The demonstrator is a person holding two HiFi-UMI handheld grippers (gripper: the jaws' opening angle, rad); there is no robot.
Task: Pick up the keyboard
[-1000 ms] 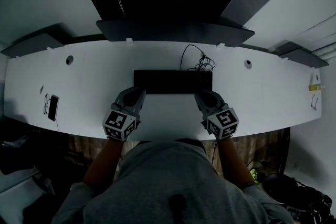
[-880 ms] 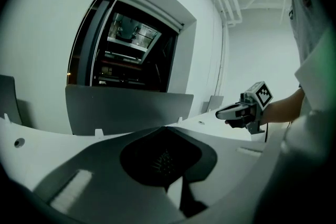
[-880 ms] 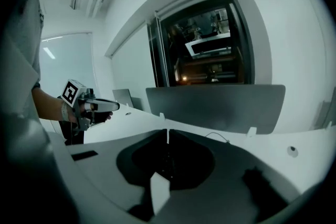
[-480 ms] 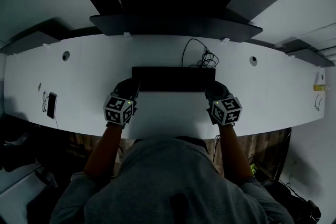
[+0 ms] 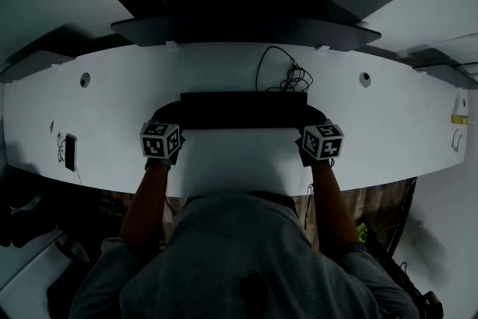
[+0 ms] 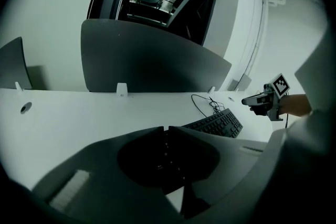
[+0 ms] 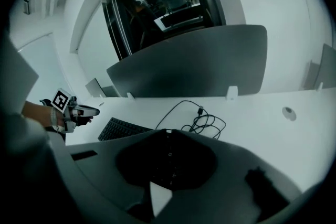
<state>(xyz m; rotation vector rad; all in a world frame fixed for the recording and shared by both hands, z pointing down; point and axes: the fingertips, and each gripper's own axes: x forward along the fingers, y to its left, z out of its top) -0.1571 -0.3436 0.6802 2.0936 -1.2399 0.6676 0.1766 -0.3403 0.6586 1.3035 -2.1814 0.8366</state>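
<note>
So in the last second both grippers slid out from the near edge of the keyboard (image 5: 243, 110). Now the left gripper (image 5: 167, 118) is at its left end and the right gripper (image 5: 312, 123) at its right end, mid-frame. Both sets of jaws are pressed together, holding nothing. The keyboard's still flat on the counter (image 5: 388, 123), with its cable (image 5: 285, 77) trailing behind. My guess is they're lining up to lift it from both ends.

All three views are dim, bluish and underexposed; the white desk (image 5: 104, 116) is the brightest surface and the keyboard (image 5: 243, 110) reads as a near-black bar. Both gripper views bend strongly toward their edges (black vignette in the corners), their near foreground soft and shadowed
</note>
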